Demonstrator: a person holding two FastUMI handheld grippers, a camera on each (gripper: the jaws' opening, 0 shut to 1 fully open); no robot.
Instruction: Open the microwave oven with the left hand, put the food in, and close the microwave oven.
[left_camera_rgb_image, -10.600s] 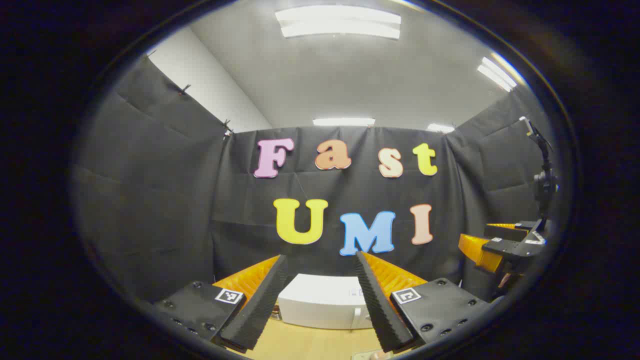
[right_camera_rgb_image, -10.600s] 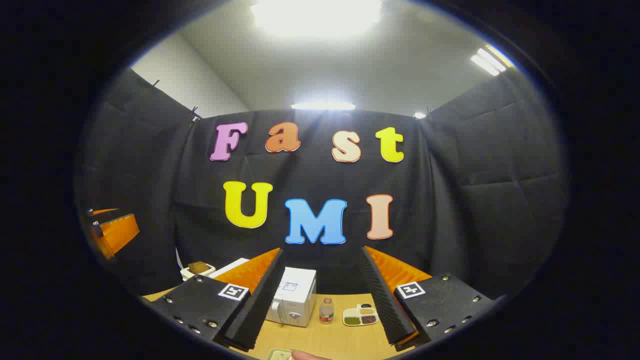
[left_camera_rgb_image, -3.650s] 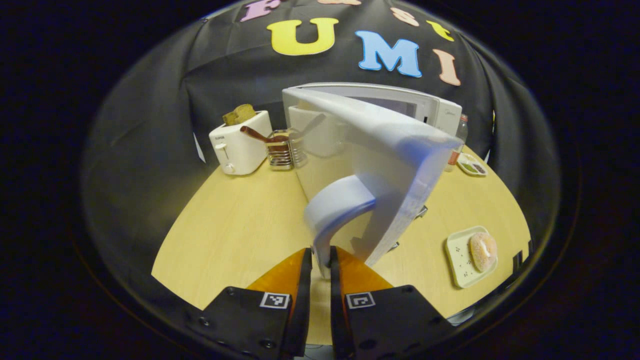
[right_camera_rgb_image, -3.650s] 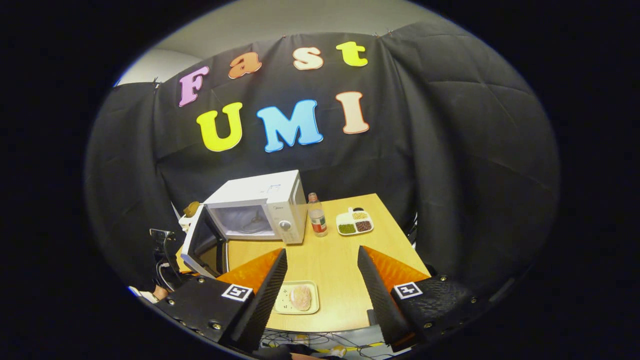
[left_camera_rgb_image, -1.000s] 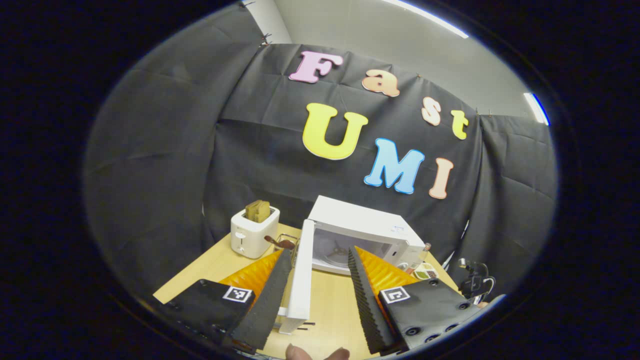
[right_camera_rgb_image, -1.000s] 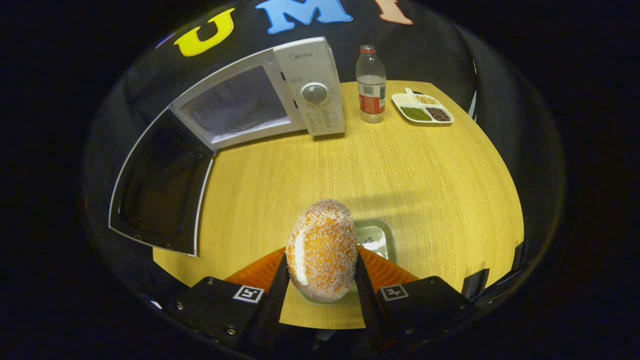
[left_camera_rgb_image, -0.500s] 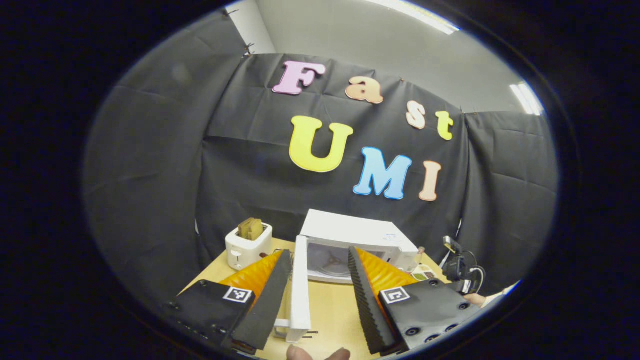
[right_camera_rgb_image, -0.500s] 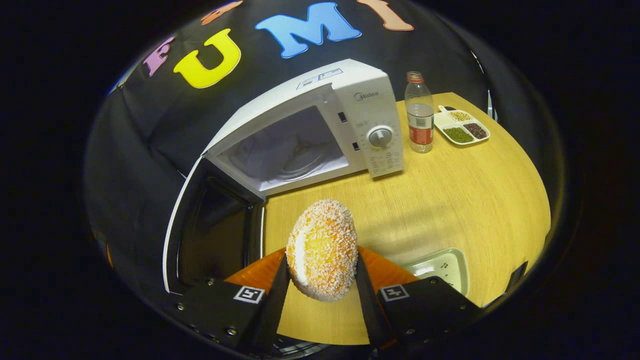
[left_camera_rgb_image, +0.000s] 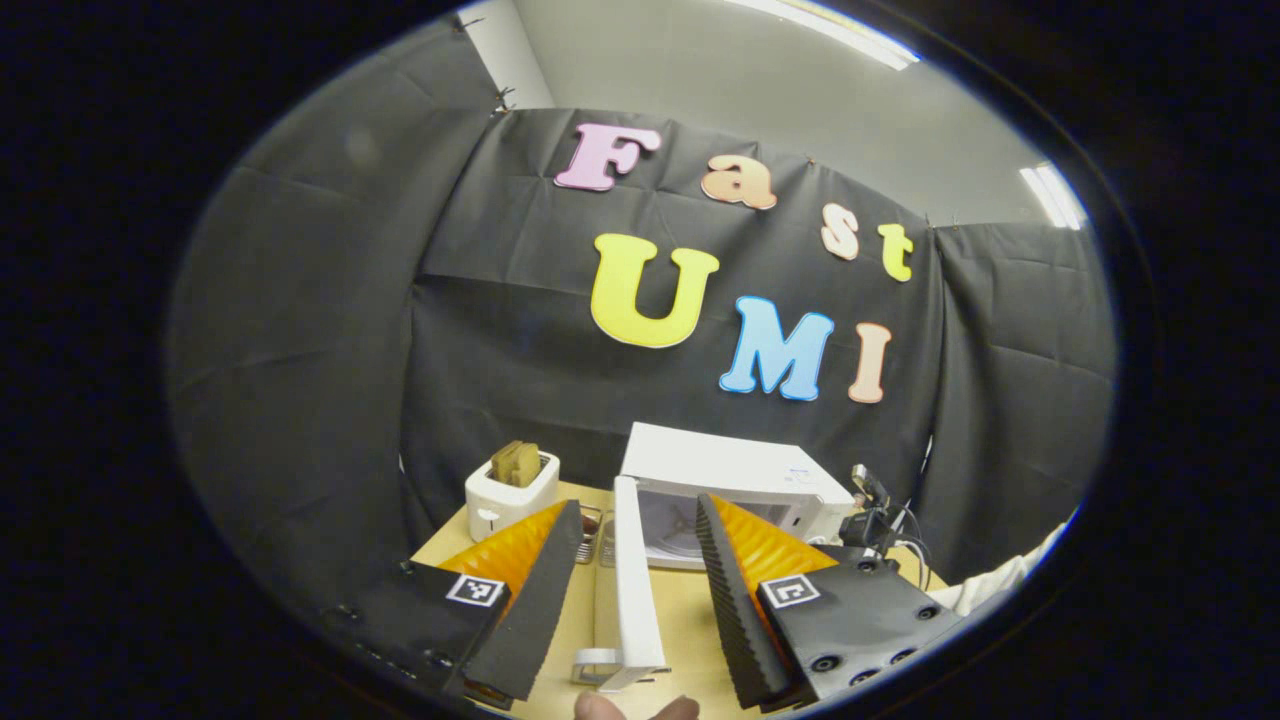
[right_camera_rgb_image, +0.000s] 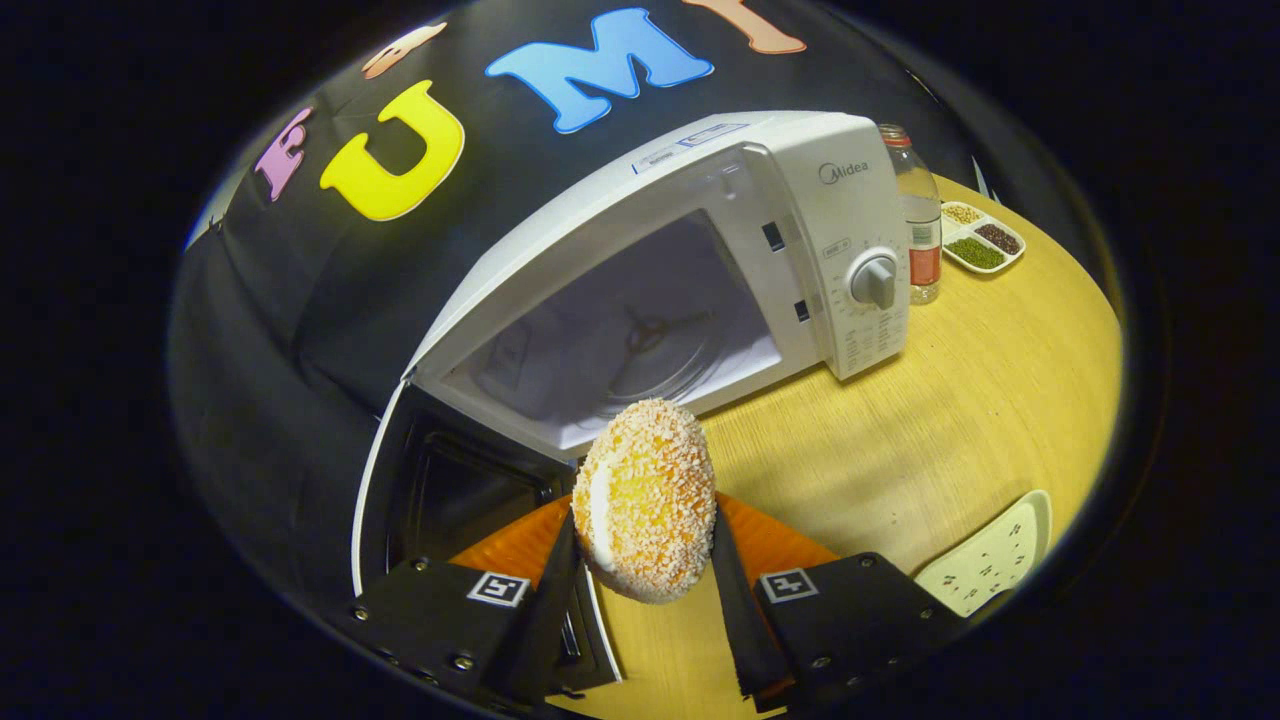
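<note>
The white microwave oven (right_camera_rgb_image: 800, 190) stands open on the wooden table (right_camera_rgb_image: 960, 400), its door (right_camera_rgb_image: 440, 500) swung out to the left and its cavity (right_camera_rgb_image: 630, 340) bare with a turntable inside. My right gripper (right_camera_rgb_image: 640, 560) is shut on a crumb-coated doughnut (right_camera_rgb_image: 645, 495) and holds it in the air just in front of the cavity's lower edge. In the left gripper view the microwave oven (left_camera_rgb_image: 730, 470) sits farther off with its door (left_camera_rgb_image: 635, 590) seen edge-on. My left gripper (left_camera_rgb_image: 630, 590) hangs open above the table's near side, holding nothing.
A water bottle (right_camera_rgb_image: 915, 225) and a divided dish of beans (right_camera_rgb_image: 980, 245) stand right of the oven. An empty small tray (right_camera_rgb_image: 990, 565) lies at the table's front right. A white toaster with bread (left_camera_rgb_image: 510, 485) and a wire rack (left_camera_rgb_image: 590, 530) stand left of the oven.
My right gripper has carried the doughnut up off its tray and forward to the open oven. The left gripper, earlier shut on the door handle, has let go and drawn back.
</note>
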